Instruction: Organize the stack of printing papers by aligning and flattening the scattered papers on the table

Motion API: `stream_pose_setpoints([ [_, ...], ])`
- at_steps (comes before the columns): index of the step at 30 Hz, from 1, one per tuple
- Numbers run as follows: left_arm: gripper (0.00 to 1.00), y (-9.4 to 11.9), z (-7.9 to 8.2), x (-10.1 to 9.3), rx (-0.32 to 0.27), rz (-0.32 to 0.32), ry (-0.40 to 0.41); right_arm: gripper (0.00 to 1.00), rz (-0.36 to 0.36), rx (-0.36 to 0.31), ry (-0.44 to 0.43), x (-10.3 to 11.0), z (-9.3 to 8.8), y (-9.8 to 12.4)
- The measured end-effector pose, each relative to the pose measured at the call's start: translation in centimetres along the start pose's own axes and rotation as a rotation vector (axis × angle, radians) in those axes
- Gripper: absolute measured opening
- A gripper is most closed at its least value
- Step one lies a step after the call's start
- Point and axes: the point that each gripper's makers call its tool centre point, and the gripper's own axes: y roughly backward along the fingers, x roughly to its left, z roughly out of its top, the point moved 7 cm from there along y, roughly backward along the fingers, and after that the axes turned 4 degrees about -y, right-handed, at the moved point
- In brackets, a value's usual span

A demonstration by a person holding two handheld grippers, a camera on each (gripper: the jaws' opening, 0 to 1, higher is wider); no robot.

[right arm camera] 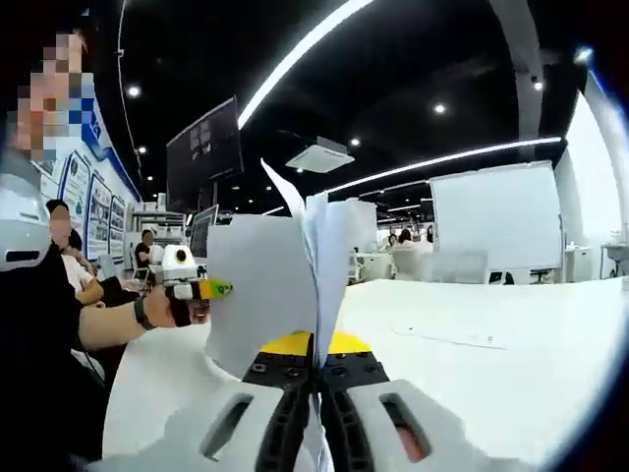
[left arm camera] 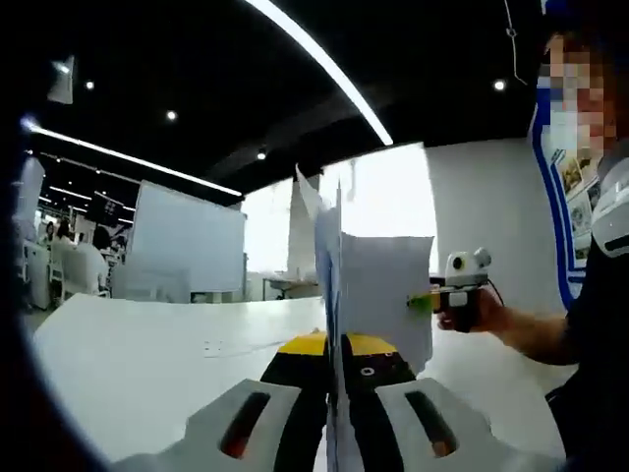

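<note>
You hold the stack of papers [left arm camera: 378, 285] upright above the white tabletop [left arm camera: 147, 344], your left gripper [left arm camera: 334, 393] and right gripper [right arm camera: 314, 393] each pinching an opposite edge. Sheet edges look uneven; next, probably tap the bottom edge down to align them.

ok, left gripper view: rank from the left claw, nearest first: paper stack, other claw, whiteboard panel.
1. Paper stack: upright, pinched between the left claw's jaws.
2. Other claw: to the right, gripping the stack's far edge.
3. Whiteboard panel: upper left, beyond the table.
</note>
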Motion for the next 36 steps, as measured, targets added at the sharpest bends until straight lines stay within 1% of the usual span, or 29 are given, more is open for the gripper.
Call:
stream_pose_setpoints([
  [2, 0.11, 0.2, -0.6, -0.1, 0.014, -0.017, 0.029, 0.00, -0.003, 0.001, -0.002, -0.1, -0.2, 0.1],
  [4, 0.16, 0.5, -1.0, -0.1, 0.025, -0.028, 0.057, 0.01, -0.001, 0.000, -0.001, -0.2, -0.2, 0.4],
  [6, 0.18, 0.8, -1.3, -0.1, 0.047, -0.026, 0.055, 0.07, -0.009, 0.011, 0.016, -0.4, -0.4, 0.6],
  [8, 0.19, 1.1, -1.4, 0.0, 0.057, -0.027, 0.051, 0.13, -0.022, 0.029, 0.029, -0.6, -0.6, 0.8],
  [12, 0.21, 1.6, -1.3, 0.2, 0.069, -0.024, 0.047, 0.17, -0.015, 0.034, 0.013, -1.0, -0.9, 1.2],
  [16, 0.22, 1.8, -0.8, 0.7, 0.054, -0.012, 0.045, 0.22, -0.023, 0.044, 0.006, -1.2, -1.1, 1.4],
  [19, 0.22, 1.7, -0.3, 0.9, 0.033, -0.011, 0.059, 0.22, -0.028, 0.048, 0.003, -1.5, -1.3, 1.6],
  [24, 0.22, 1.4, 0.0, 1.0, 0.021, -0.006, 0.061, 0.22, -0.029, 0.040, -0.013, -1.7, -1.4, 1.8],
  [28, 0.22, 1.0, 0.4, 1.2, 0.003, -0.006, 0.084, 0.22, -0.030, 0.003, -0.040, -1.9, -1.1, 2.3],
  [29, 0.22, 0.9, 0.5, 1.1, 0.001, -0.010, 0.087, 0.22, -0.031, -0.015, -0.053, -2.0, -0.9, 2.4],
  [34, 0.22, 0.4, 0.1, 0.9, 0.016, -0.019, 0.077, 0.22, -0.032, -0.038, -0.073, -2.2, -0.7, 2.8],
  [36, 0.22, 0.4, -0.3, 0.9, 0.032, -0.020, 0.079, 0.22, -0.030, -0.024, -0.073, -2.0, -1.0, 2.7],
])
